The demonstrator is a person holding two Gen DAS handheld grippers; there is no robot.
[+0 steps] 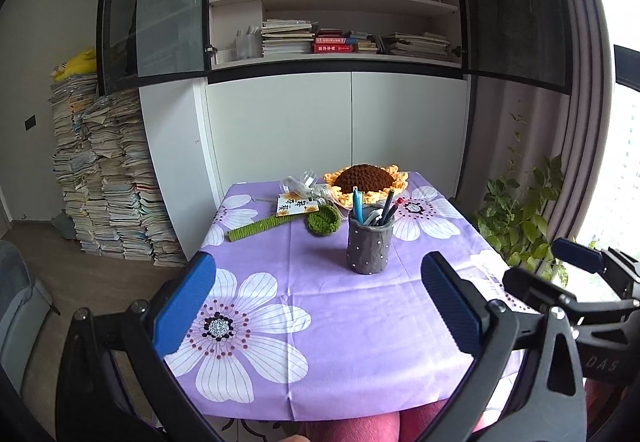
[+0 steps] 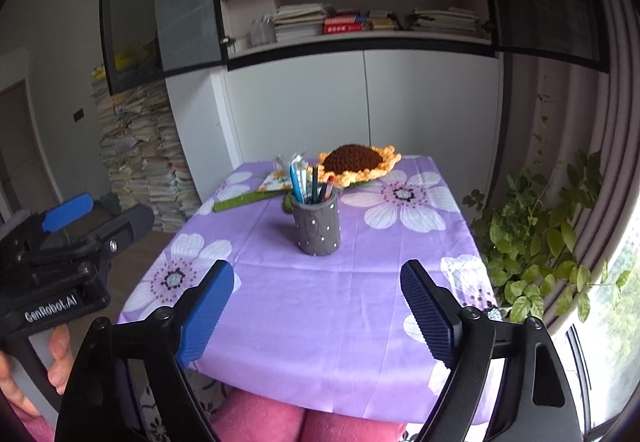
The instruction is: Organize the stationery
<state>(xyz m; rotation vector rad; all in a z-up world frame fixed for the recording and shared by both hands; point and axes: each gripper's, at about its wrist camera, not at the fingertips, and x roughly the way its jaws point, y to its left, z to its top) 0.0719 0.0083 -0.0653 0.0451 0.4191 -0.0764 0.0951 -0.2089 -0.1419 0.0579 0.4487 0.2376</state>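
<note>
One grey dotted pen cup (image 1: 369, 242) standing upright mid-table on the purple flowered cloth (image 1: 340, 322), holding about five pens (image 2: 316, 182); exact count unclear. Behind it, one crocheted sunflower (image 1: 364, 180) at the far edge, one green crocheted stem (image 1: 260, 227), one small green crocheted cup (image 1: 323, 221), one card (image 1: 297, 205). Left gripper (image 1: 318, 306) spread wide, nothing between the blue pads. Right gripper (image 2: 318, 316) likewise wide apart and empty. Both hanging over the near table edge, well apart from the cup. Broad bare cloth in front of the cup; one leafy plant (image 2: 536, 242) beside the right edge.
</note>
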